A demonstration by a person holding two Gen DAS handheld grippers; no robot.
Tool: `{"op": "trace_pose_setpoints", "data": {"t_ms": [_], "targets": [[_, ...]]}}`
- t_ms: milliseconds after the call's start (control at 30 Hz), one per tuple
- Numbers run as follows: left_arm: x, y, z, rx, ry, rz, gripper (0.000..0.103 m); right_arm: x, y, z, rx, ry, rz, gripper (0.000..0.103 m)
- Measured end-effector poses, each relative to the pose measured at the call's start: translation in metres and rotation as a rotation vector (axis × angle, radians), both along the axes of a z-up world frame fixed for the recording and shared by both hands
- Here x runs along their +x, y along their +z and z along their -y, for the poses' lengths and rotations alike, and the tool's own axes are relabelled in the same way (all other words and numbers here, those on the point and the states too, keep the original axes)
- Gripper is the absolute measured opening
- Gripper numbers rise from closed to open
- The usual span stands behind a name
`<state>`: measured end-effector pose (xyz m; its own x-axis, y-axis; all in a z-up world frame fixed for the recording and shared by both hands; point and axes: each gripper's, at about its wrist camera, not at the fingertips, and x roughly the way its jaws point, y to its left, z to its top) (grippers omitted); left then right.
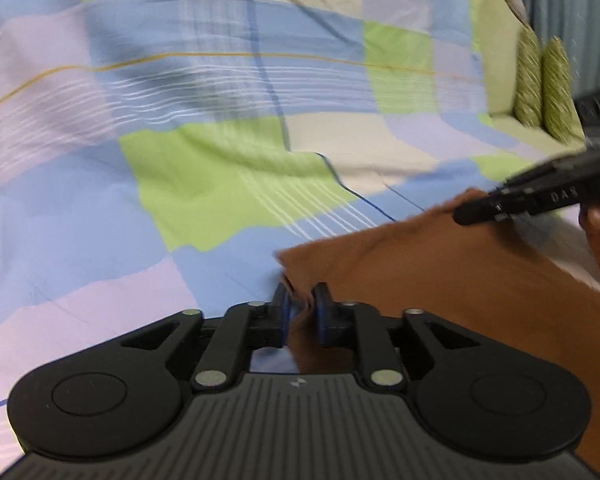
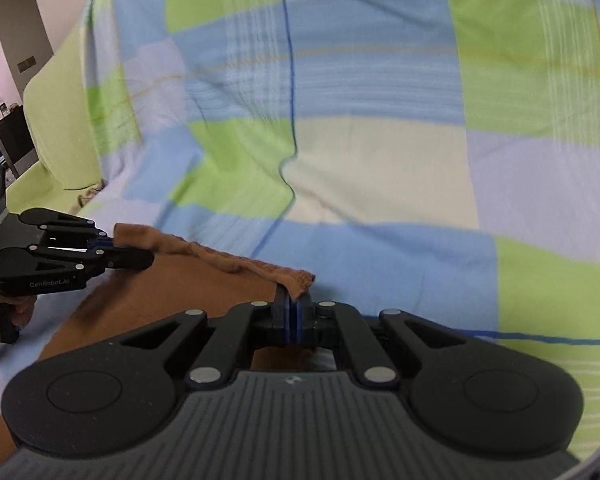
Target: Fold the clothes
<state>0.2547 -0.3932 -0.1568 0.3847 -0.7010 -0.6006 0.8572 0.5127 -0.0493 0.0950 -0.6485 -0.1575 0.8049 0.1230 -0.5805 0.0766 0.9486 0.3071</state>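
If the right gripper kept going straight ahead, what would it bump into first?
Probably the checked bedsheet. The right gripper is shut on a corner of the brown cloth; past that, only the sheet shows ahead, though depth is unclear.

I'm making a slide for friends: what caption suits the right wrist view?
Two black tongs, right and left, pinch one edge of a brown towel-like cloth above a checked bedsheet.

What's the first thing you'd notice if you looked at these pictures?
A brown cloth is stretched between two black grippers: the left gripper pinches one corner and the right gripper pinches the other. Behind it spreads a big checked bedsheet in blue, green, lilac and cream, filling nearly the whole view.
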Motion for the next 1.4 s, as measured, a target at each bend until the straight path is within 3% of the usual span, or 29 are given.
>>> {"op": "trace_pose_setpoints", "data": {"t_ms": [100,233,333,467,567,667,767,900,1033,1200,1400], "targets": [[0.003,0.010,-0.006,0.008,0.072,0.056,0.030,-0.006,0.012,0.006,-0.059,-0.100,0.069,0.023],[-0.037,0.035,-0.033,0.019,0.009,0.137,0.031,-0.031,0.037,-0.007,-0.101,-0.101,0.120,0.023],[-0.098,0.050,-0.059,0.030,-0.102,0.203,0.036,-0.076,0.058,-0.045,-0.185,0.003,0.120,0.023],[-0.184,0.057,-0.087,0.075,-0.232,0.324,0.040,-0.148,0.073,-0.102,-0.369,0.148,0.094,0.023],[-0.248,0.050,-0.107,0.148,-0.353,0.381,0.041,-0.199,0.074,-0.149,-0.511,0.246,0.063,0.023],[-0.281,0.036,-0.111,0.229,-0.415,0.424,0.042,-0.230,0.069,-0.182,-0.602,0.309,0.024,0.023],[-0.291,0.024,-0.106,0.284,-0.425,0.460,0.042,-0.242,0.056,-0.202,-0.696,0.348,-0.006,0.023],[-0.295,0.017,-0.100,0.301,-0.424,0.498,0.043,-0.240,0.043,-0.214,-0.817,0.380,-0.022,0.022],[-0.292,0.009,-0.093,0.324,-0.410,0.589,0.043,-0.233,0.035,-0.218,-0.899,0.399,-0.019,0.022],[-0.299,0.001,-0.084,0.380,-0.458,0.660,0.024,-0.227,0.026,-0.224,-0.987,0.429,-0.019,0.022],[-0.309,-0.008,-0.089,0.445,-0.505,0.738,0.024,-0.235,0.024,-0.229,-1.046,0.445,-0.049,0.021]]}}
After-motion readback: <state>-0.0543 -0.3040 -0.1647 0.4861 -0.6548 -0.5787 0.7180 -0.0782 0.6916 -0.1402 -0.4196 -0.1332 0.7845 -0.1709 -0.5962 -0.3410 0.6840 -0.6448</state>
